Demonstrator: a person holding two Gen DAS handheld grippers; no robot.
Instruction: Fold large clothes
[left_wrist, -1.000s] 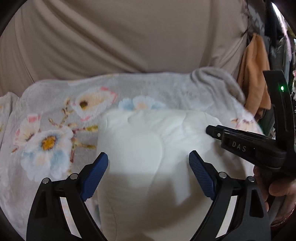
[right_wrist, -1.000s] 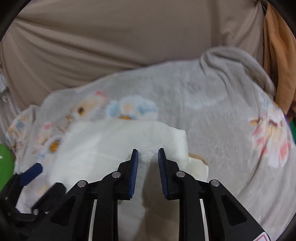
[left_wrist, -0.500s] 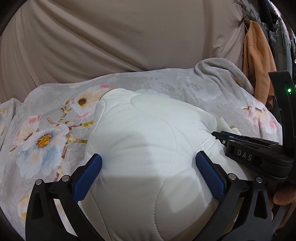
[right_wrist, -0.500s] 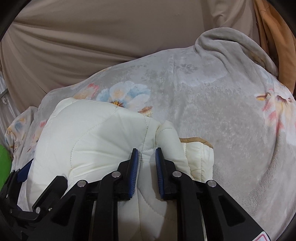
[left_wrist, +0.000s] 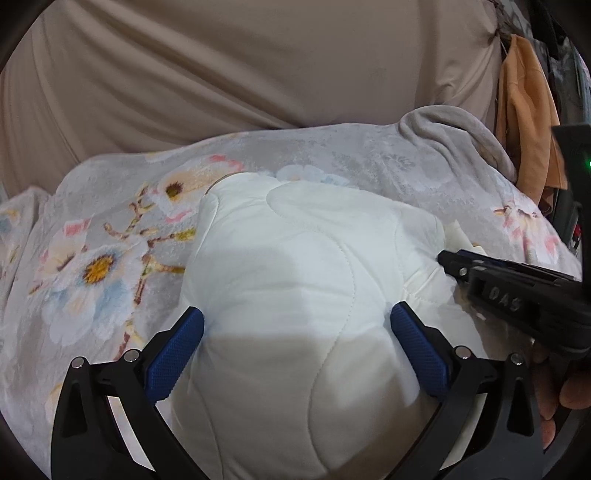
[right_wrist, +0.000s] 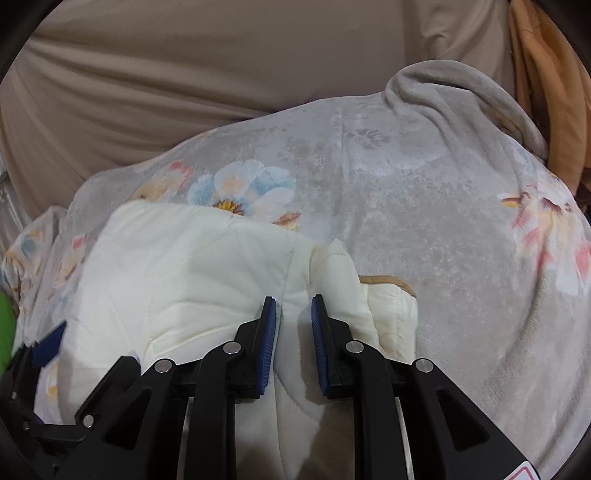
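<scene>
White quilted garment (left_wrist: 295, 295) lies bunched on floral blanket (left_wrist: 92, 266). Left tool (left_wrist: 295, 347) spread wide, fingers straddling the bundle. Right tool (right_wrist: 293, 332) nearly pressed together, narrow gap over a seam; whether it pinches fabric, cannot tell. Tan trim (right_wrist: 388, 282) shows at garment's right edge.

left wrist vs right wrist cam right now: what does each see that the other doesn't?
Left wrist only: the right gripper's side profile with DAS lettering, a green LED, and the holder's fingers. Right wrist only: the jacket's tan collar trim and a green patch at the left edge. Both: white quilted jacket, floral blanket, beige sheet, orange cloth.
</scene>
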